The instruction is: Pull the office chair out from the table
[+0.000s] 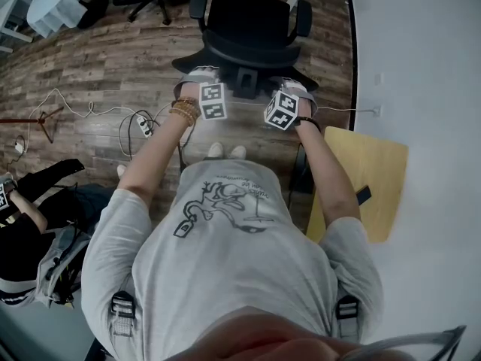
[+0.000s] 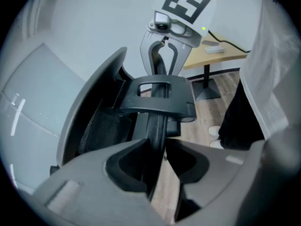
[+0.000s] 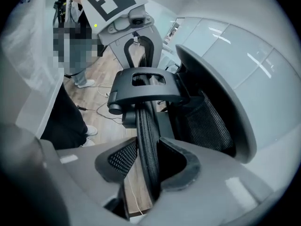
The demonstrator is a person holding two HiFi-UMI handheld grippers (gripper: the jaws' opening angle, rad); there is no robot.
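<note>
A power strip (image 1: 143, 125) with white cables (image 1: 83, 110) is seen on the wood floor (image 1: 90, 59) at ten o'clock. A second chair (image 1: 146, 2) is found at eleven o'clock, a person in black (image 1: 37, 201) at nine, and a wall socket (image 1: 376, 111) at two.

both arms stretched forward, left claw (image 2: 159, 149) and right claw (image 3: 148, 147) clamped.

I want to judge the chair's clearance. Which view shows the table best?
The head view: it shows most of the table from above, right of the chair. The left gripper view catches only a strip of its top and its leg. The right gripper view shows none of it.
</note>
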